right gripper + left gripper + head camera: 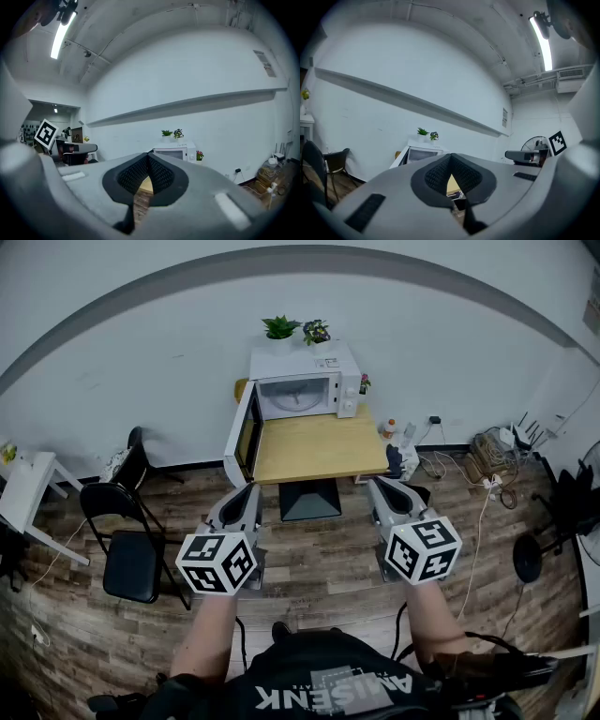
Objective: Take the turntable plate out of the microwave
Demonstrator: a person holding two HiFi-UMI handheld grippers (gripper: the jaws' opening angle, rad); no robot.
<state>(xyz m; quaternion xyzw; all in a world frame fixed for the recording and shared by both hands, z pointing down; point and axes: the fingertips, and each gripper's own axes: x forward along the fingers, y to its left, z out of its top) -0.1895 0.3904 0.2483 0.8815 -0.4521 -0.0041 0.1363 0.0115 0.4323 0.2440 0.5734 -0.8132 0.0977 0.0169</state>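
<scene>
A white microwave stands at the far end of a small wooden table, its door swung open to the left. Inside, the round glass turntable plate lies flat. Both grippers hover side by side short of the table's near edge, well away from the microwave. My left gripper is shut and empty, and so is my right gripper. The left gripper view shows the microwave far beyond its closed tips. In the right gripper view the microwave is likewise far beyond the gripper.
Two potted plants sit on top of the microwave. A black chair and a white table stand at the left. Cables and a power strip lie on the wood floor at the right, near a fan base.
</scene>
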